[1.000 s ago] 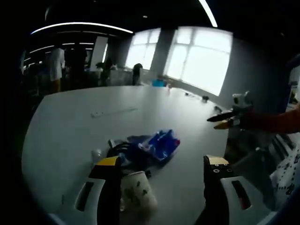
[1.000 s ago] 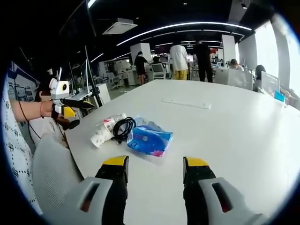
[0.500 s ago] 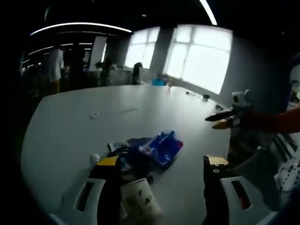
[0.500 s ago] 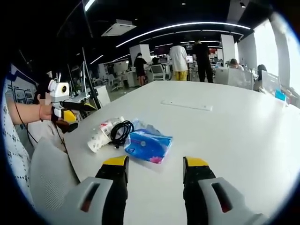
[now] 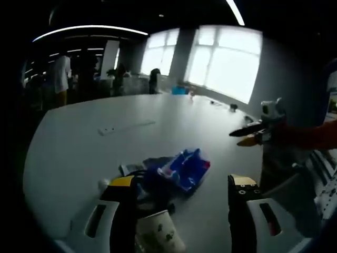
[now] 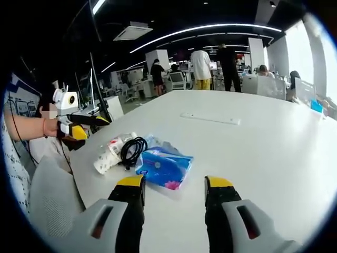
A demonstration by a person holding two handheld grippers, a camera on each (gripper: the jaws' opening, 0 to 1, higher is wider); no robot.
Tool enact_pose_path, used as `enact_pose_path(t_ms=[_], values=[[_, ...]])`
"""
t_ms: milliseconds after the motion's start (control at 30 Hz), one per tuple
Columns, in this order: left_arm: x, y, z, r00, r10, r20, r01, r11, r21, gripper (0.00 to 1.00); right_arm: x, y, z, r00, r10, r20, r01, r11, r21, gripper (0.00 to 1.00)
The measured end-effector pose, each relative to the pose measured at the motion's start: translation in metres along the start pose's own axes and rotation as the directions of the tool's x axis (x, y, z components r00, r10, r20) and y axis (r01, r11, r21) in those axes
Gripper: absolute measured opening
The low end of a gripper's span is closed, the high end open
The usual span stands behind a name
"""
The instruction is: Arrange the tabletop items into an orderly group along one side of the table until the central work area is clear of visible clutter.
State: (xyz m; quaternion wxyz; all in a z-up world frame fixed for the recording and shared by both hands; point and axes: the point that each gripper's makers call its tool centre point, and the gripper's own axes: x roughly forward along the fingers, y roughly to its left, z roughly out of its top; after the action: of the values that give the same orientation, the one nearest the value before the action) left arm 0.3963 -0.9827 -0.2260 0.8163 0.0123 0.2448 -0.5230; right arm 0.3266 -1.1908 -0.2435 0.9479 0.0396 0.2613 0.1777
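Note:
A blue tissue pack (image 6: pixel 163 166) lies near the table's edge, with a coiled black cable (image 6: pixel 131 150) and a paper cup (image 6: pixel 108 155) on its side beside it. My right gripper (image 6: pixel 175 184) is open, just short of the pack, with nothing between its jaws. In the left gripper view the cup (image 5: pixel 160 234) lies between the jaws of my open left gripper (image 5: pixel 182 184), and the cable (image 5: pixel 152 184) and pack (image 5: pixel 181 168) lie just beyond. Each gripper shows in the other's view: the left gripper (image 6: pixel 79 124) and the right gripper (image 5: pixel 253 134), both held off the table's edge.
A long white strip (image 6: pixel 209 117) lies flat farther across the big white table (image 6: pixel 263 153). A grey chair back (image 6: pixel 52 195) stands by the near edge. People and desks fill the far room; bright windows (image 5: pixel 226 63) are behind the table.
Both views have shifted slightly with the hands; the cup sits lower in the left gripper view. The items have not moved on the table, and both grippers stay open.

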Motion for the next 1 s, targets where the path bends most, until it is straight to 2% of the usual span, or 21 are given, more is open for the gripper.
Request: enact_pose_path(t_ms=[600,1000], values=[[0.033,0.002,-0.008,1.0,0.002,-0.028,-0.003,1.0,-0.022,0.64,0.02,-0.009,-0.002,1.0,0.004,-0.01,-0.003,1.0,0.019,0.4],[0.045,0.003,-0.012,0.999,0.002,-0.041,-0.003,0.999,-0.032,0.62,0.034,-0.011,-0.004,1.0,0.013,-0.024,-0.013,1.0,0.016,0.38]])
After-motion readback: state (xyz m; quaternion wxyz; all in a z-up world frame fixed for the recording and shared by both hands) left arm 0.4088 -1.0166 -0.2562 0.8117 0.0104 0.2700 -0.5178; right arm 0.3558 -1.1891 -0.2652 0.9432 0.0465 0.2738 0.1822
